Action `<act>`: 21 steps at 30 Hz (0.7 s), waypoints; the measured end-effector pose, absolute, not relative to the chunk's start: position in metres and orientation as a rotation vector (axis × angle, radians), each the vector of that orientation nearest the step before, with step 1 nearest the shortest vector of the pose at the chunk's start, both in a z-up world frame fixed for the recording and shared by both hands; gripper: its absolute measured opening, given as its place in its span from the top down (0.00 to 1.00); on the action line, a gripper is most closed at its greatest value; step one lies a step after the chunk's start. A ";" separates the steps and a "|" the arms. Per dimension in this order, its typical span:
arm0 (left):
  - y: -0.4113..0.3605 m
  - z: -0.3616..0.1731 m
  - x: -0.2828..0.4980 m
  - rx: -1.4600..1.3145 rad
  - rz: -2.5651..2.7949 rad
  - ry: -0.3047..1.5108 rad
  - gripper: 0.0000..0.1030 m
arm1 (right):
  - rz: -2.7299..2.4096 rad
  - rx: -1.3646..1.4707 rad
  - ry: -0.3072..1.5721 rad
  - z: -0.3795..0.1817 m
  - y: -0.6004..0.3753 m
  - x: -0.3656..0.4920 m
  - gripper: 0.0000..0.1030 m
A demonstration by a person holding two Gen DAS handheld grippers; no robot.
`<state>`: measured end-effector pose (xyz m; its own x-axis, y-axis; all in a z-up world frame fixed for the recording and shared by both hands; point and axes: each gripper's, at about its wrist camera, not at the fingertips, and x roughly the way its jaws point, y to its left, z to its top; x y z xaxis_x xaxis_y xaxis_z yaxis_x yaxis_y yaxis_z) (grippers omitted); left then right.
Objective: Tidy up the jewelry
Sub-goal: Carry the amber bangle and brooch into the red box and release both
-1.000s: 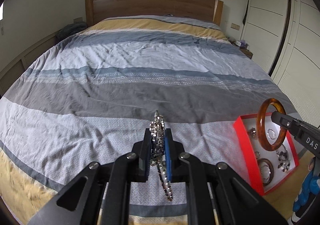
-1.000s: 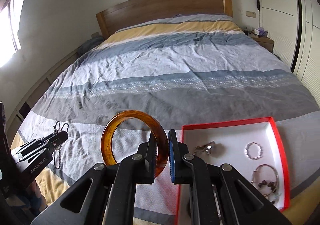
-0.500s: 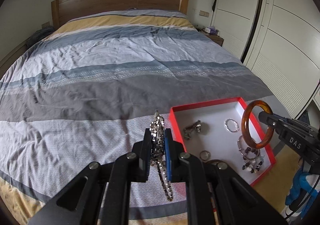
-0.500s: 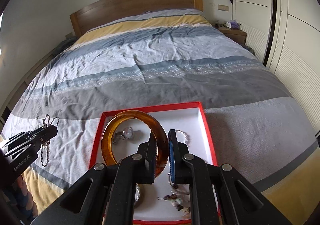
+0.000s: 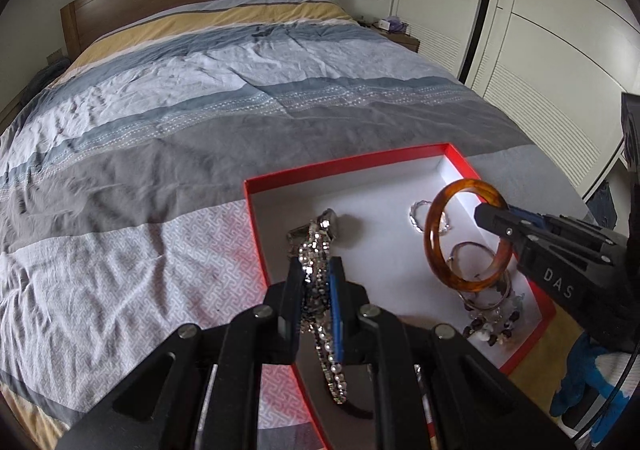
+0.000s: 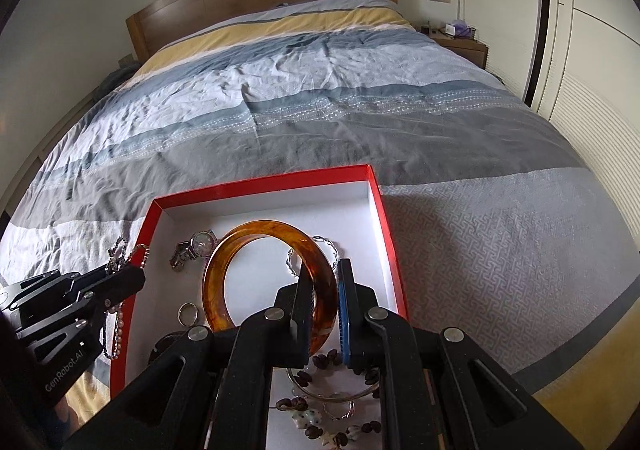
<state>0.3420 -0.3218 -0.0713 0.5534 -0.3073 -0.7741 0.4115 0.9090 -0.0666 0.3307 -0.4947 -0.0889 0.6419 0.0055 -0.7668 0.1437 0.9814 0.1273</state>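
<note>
Our left gripper point(image 5: 316, 282) is clamped on a silver chain point(image 5: 320, 250), its loose end dangling below the jaws, right over the near-left corner of the red box point(image 5: 344, 166). Our right gripper point(image 6: 325, 278) pinches the amber bangle point(image 6: 256, 246) by its rim, upright, above the box's white floor. Below us in the box: a watch point(image 6: 198, 246), rings, a bead bracelet point(image 6: 320, 422). The box sits on the striped bed point(image 6: 320, 98).

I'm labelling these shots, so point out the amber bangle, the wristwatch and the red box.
amber bangle point(image 6: 256, 228): right wrist view, top of its band.
wristwatch point(image 6: 204, 239): right wrist view, on its dial.
red box point(image 6: 260, 182): right wrist view, far red wall.
</note>
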 end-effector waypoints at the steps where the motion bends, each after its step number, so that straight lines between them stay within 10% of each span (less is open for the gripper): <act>1: -0.325 -0.075 0.343 0.130 -0.427 0.895 0.89 | -0.080 0.177 0.879 -0.092 -0.495 0.332 0.90; 21: -0.335 -0.108 0.341 0.120 -0.472 0.949 0.87 | -0.082 0.101 0.936 -0.121 -0.498 0.335 0.90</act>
<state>0.3409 -0.3353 -0.1080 0.4896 -0.3359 -0.8047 0.4397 0.8920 -0.1049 0.3355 -0.4976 -0.1207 0.5904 -0.0267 -0.8067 0.1146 0.9921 0.0510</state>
